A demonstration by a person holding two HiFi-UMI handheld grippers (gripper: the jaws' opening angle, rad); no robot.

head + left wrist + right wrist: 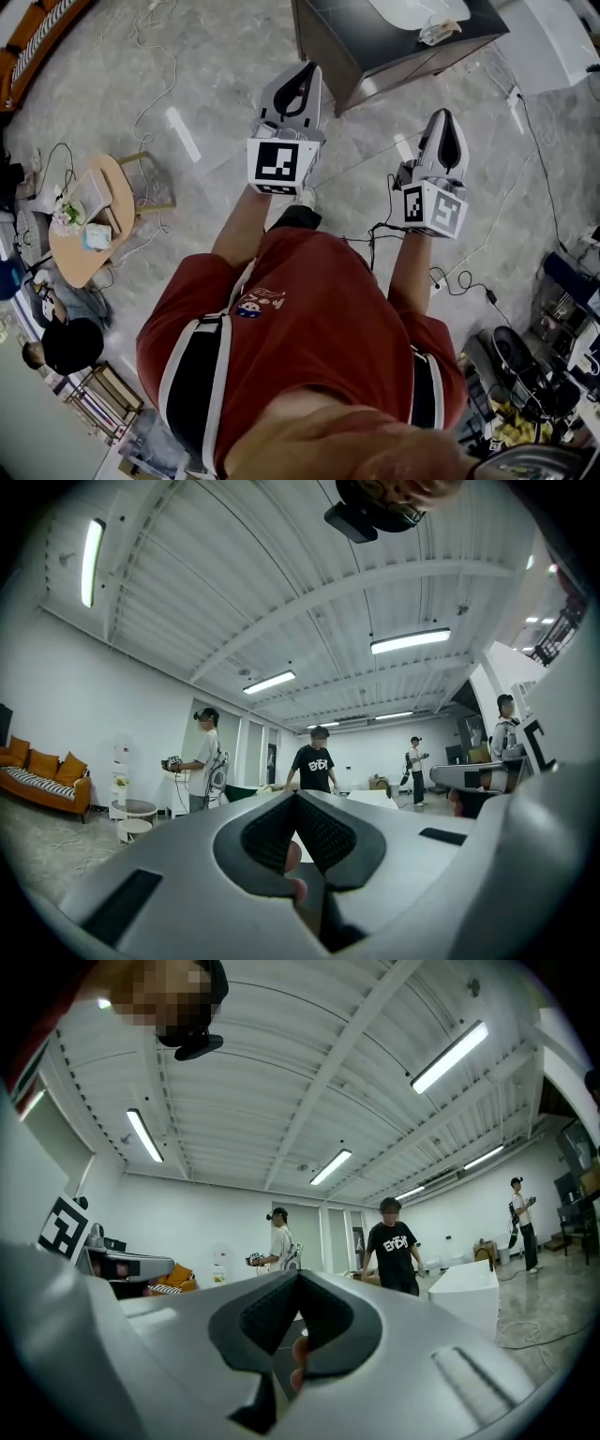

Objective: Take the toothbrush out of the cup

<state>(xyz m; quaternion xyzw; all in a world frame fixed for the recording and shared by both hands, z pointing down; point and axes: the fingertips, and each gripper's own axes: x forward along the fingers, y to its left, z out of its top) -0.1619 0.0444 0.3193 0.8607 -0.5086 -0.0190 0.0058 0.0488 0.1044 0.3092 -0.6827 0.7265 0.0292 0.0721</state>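
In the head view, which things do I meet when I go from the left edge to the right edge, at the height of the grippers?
round wooden table → left gripper → right gripper

The left gripper [298, 797] fills the lower part of the frame, and its jaws are together. Behind it a person in a black shirt [317, 764] stands at centre; an orange sofa [42, 780] sits at the left edge.

Possible cup [439, 31], indistinct, on dark countertop [342, 28]
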